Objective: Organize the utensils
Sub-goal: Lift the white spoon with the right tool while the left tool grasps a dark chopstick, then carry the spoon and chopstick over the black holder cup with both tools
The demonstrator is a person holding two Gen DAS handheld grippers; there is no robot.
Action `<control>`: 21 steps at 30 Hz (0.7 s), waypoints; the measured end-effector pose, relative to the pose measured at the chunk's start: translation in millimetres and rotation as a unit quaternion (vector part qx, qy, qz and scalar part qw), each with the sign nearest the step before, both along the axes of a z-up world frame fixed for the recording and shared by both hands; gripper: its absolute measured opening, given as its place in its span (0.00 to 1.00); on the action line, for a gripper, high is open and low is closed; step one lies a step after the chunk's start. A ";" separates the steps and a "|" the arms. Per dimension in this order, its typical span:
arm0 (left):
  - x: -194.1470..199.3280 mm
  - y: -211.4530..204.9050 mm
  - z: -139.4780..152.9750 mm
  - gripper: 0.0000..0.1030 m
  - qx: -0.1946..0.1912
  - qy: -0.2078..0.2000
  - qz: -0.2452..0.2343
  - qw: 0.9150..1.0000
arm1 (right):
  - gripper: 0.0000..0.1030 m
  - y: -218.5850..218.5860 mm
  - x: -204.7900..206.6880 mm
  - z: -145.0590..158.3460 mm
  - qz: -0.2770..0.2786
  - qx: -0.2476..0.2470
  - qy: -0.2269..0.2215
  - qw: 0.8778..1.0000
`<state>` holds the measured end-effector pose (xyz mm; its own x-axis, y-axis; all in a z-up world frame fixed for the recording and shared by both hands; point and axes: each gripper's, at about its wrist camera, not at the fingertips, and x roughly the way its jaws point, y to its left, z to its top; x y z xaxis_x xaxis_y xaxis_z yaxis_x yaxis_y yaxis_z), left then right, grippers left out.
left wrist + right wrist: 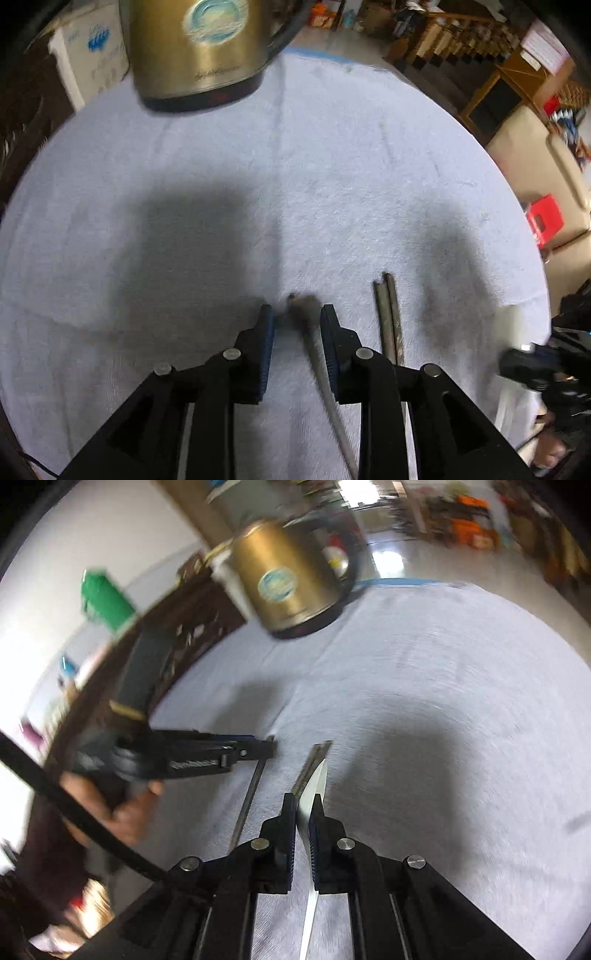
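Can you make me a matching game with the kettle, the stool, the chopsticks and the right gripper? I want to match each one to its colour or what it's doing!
Things:
1. kettle
2. stool
3. pair of chopsticks
4. right gripper

Matches:
A. red
B. shut on the white utensil
C. gold
D. lying side by side on the cloth

Pairs: 1-C, 2-A, 3-D, 4-B

Your table is covered by a pale towel (pixel 332 177). On it, far left, stands a brass-coloured kettle (pixel 199 55); near right lie two dark chopsticks (pixel 388 317) touching side by side.
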<state>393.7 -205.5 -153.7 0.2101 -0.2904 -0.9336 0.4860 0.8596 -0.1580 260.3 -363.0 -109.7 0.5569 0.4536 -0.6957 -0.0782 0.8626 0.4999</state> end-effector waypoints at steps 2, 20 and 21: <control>-1.0 -6.7 0.1 0.18 0.007 -0.012 0.003 1.000 | 0.07 -9.2 -13.8 4.9 -0.024 0.029 -0.010 0.999; -71.3 113.9 105.9 0.05 -0.025 -0.157 0.081 0.984 | 0.07 -11.8 -140.9 65.2 -0.121 0.051 -0.122 0.984; -76.0 125.0 113.4 0.05 -0.032 -0.165 0.090 0.982 | 0.07 -8.6 -150.1 71.2 -0.124 0.050 -0.133 0.982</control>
